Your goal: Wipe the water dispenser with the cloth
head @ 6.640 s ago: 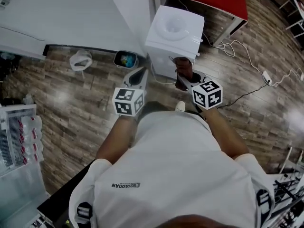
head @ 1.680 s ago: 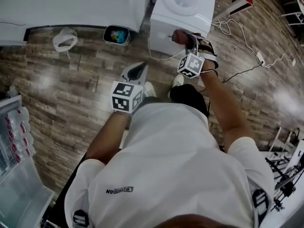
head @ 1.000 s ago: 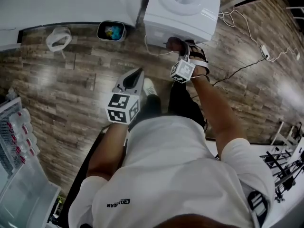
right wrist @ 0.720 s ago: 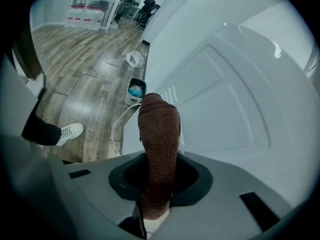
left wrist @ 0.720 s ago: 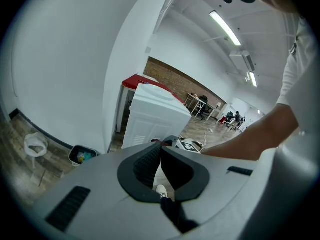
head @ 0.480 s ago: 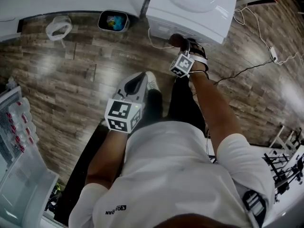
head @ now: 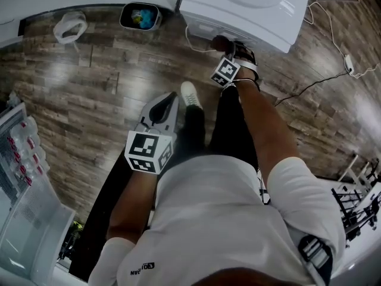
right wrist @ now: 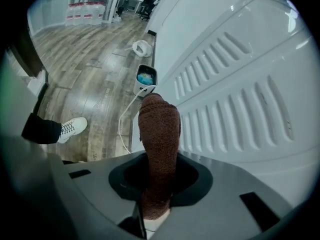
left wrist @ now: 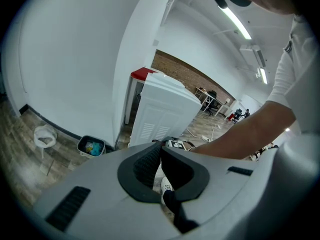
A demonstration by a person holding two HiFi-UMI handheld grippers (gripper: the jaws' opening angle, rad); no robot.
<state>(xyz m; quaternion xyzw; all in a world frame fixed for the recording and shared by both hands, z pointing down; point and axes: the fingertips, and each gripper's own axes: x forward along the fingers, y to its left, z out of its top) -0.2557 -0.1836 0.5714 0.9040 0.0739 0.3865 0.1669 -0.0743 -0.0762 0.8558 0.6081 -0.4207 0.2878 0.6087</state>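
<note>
Right gripper (right wrist: 156, 181): your jaws are clamped on one brown, nubby cloth (right wrist: 159, 129), bunched into an upright wad.
Cloth: its tip is just beside the low edge of the white, louvred plastic water dispenser (right wrist: 240, 89); you can't tell whether they touch.
Left gripper (left wrist: 160, 151): jaws pressed together, nothing between them, above the wood-plank floor (head: 89, 100).
Cut off: the dispenser's top in the head view.

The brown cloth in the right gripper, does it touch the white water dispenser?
Cannot tell. In the right gripper view the cloth overlaps the vented panel of the water dispenser, but neither contact nor gap shows. The head view does not settle it either.
</note>
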